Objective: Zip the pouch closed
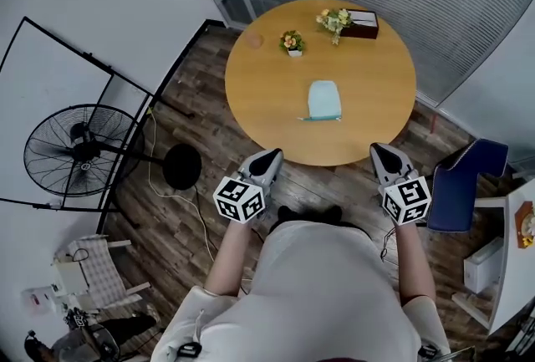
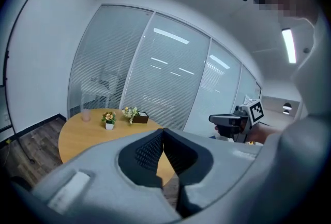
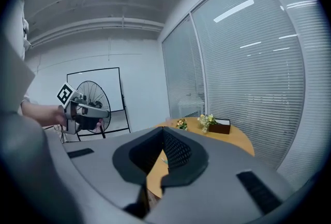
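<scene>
- Pouch (image 1: 324,99): pale teal, flat on the round tabletop (image 1: 267,101), near its middle and apart from everything else on it.
- Long axis runs roughly away from the person. A darker teal strip, probably the zip, crosses the near short edge left to right.
- Zip too small to read as open or shut. The scene fits a pouch waiting to be zipped as well as one already closed.
- Left claw (image 1: 266,160): jaws together, tips touching, nothing between them. It hangs at the near table edge.
- Right claw (image 1: 383,153): jaws likewise together and empty, at the same edge.
- Key relation: pouch lies ahead of both claws, between their lines, about equally near each. Neither touches it.
- Containers at the far side: small white pot (image 1: 292,44) with flowers; dark box (image 1: 364,24), contents unclear, a flower sprig beside it; a pinkish cup (image 1: 254,40), contents not visible.
</scene>
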